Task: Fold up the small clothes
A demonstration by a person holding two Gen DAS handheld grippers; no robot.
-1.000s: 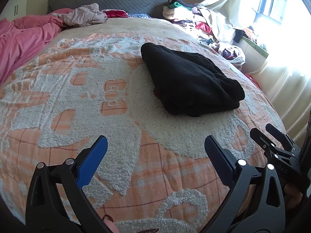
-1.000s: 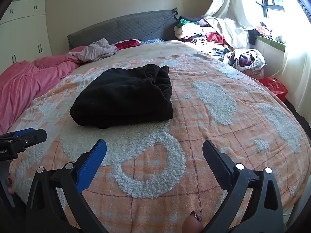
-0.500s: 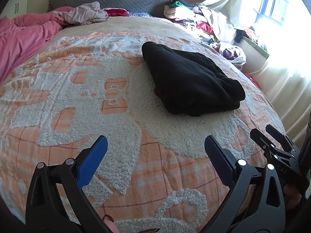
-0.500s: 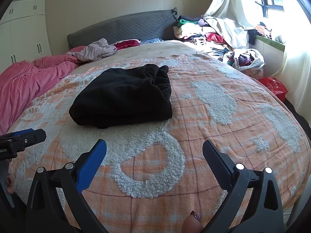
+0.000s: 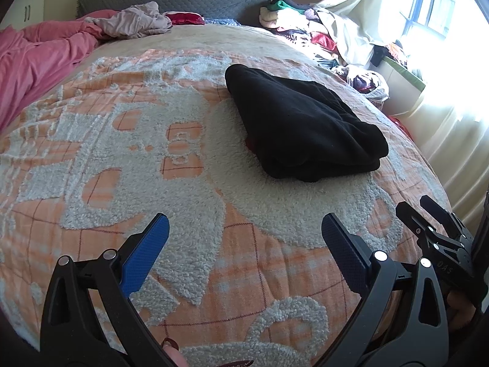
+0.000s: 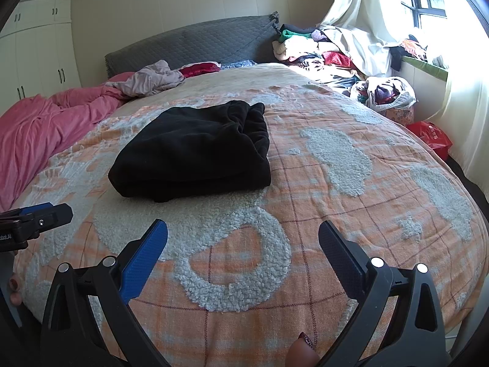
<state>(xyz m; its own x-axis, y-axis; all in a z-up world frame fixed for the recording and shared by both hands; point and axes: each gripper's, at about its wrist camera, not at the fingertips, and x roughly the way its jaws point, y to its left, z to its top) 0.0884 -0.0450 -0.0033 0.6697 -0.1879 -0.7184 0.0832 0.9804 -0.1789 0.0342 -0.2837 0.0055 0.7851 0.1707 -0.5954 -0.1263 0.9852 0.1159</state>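
1. The black garment (image 5: 305, 125) lay folded into a thick bundle on the orange-and-white blanket (image 5: 183, 183), ahead of my left gripper (image 5: 244, 241) and off to its right; from my right gripper (image 6: 243, 241) it sat ahead and to the left.
2. I held both grippers low over the blanket's near edge, well short of the garment, each with its jaws spread wide and nothing between them.
3. I judged that stance as a pause with the fold looking finished: the bundle was compact, its edges stacked, so neither gripper needed to touch it.
4. Far ahead on my right, a bag (image 6: 388, 94) bulged with mixed clothes, and a loose clothes pile (image 6: 308, 49) rose beside the headboard (image 6: 189, 42); a red bag (image 6: 434, 137) lay lower, its contents hidden.
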